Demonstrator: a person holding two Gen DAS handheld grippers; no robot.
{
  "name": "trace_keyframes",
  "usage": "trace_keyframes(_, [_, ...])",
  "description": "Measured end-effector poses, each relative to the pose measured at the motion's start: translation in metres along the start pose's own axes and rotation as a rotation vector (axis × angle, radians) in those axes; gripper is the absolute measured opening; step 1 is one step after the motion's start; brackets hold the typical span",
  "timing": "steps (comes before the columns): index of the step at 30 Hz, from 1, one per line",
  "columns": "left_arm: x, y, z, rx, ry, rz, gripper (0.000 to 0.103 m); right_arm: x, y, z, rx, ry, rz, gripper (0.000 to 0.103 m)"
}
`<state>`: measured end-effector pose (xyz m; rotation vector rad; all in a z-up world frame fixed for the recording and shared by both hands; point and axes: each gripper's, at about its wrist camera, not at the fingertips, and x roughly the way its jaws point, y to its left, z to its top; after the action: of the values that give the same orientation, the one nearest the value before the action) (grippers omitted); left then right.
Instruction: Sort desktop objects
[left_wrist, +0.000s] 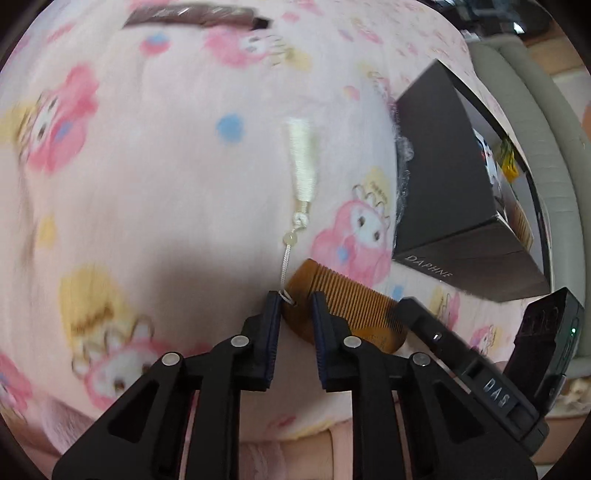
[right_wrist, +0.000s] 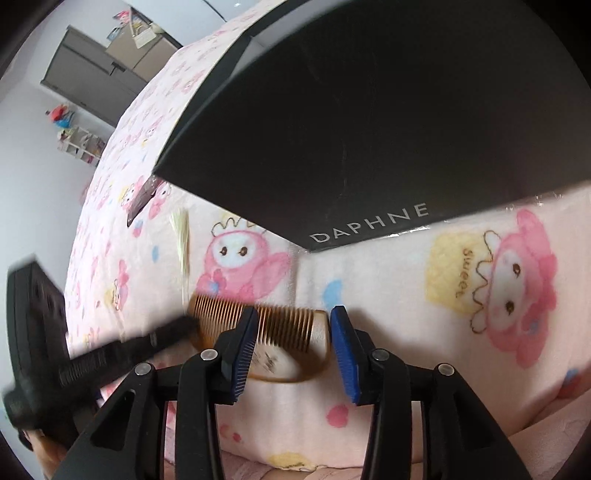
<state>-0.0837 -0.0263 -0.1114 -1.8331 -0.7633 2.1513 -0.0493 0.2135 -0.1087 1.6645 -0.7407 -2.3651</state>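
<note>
Comb, amber wooden fine-toothed (left_wrist: 340, 314), tasselled cord (left_wrist: 301, 166) attached, lies on pink cartoon-print blanket (left_wrist: 147, 184) just beside black DAPHNE box (left_wrist: 443, 177). Left tongs (left_wrist: 293, 325) clench its corded end. Right tongs (right_wrist: 291, 347) stand released, straddling its other end. Advice: lift level, mind trailing tassel.

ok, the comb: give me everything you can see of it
The comb is amber-brown, wood or horn by its look, with fine teeth and a curved spine. It lies flat on the pink blanket beside the black box. A white cord with a bead and tassel hangs from its end. The left tongs pinch that end; the right tongs straddle the other.
</note>
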Motion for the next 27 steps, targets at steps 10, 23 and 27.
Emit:
trace_keyframes(10, [0.017, 0.004, 0.014, -0.027, -0.009, 0.036, 0.022, 0.000, -0.024, 0.012, 0.023, 0.071, -0.016, 0.038])
trace_keyframes(23, [0.006, 0.012, 0.006, -0.066, -0.005, -0.017, 0.030, -0.043, -0.033, 0.012, 0.020, -0.075, -0.093, 0.041])
trace_keyframes(27, [0.007, 0.009, 0.005, -0.047, -0.006, -0.010, 0.030, -0.040, -0.034, 0.008, 0.019, -0.035, -0.083, 0.041])
